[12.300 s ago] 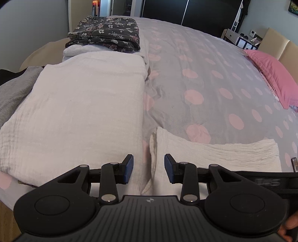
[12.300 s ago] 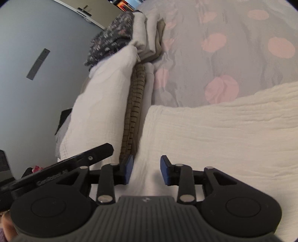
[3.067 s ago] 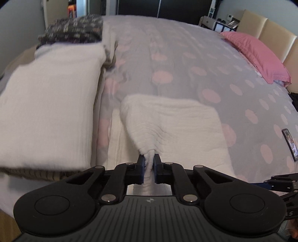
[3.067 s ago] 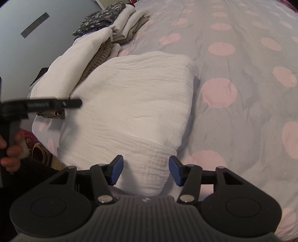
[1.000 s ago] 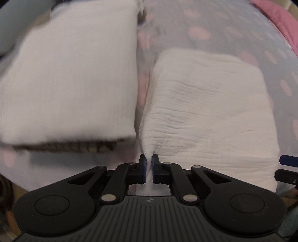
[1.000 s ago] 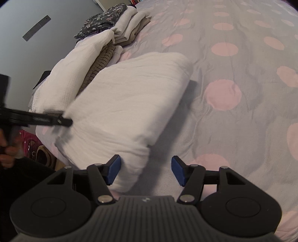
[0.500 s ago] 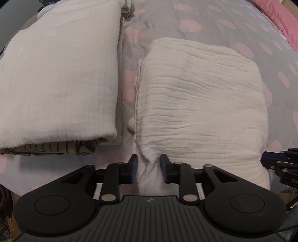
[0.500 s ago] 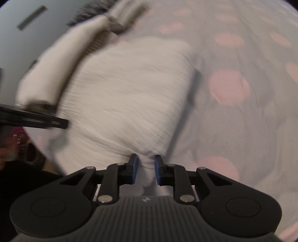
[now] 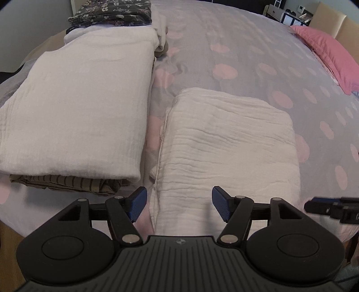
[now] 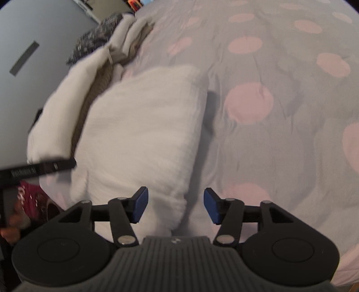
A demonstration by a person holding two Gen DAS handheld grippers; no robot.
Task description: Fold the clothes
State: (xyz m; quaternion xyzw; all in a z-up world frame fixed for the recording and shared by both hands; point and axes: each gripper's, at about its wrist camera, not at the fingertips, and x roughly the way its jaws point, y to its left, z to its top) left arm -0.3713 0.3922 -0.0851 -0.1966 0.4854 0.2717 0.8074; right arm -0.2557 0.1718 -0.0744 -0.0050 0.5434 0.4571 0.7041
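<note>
You face a wide bed (image 9: pixel 246 45) under a grey cover with pink dots. At its far right lies a pink pillow (image 9: pixel 329 51) against a beige padded headboard (image 9: pixel 332 22). Beyond the bed stands a white shelf unit (image 9: pixel 285 15); left of the bed rises a plain grey wall (image 10: pixel 33 33).

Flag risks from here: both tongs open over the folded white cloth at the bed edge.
1. The folded white cloth reaches the near edge of the bed, with its corner between the open right tongs; a nudge could slide it off.
2. The open left tongs straddle the loose layered edge; regrasping might catch one layer and undo the fold.
</note>
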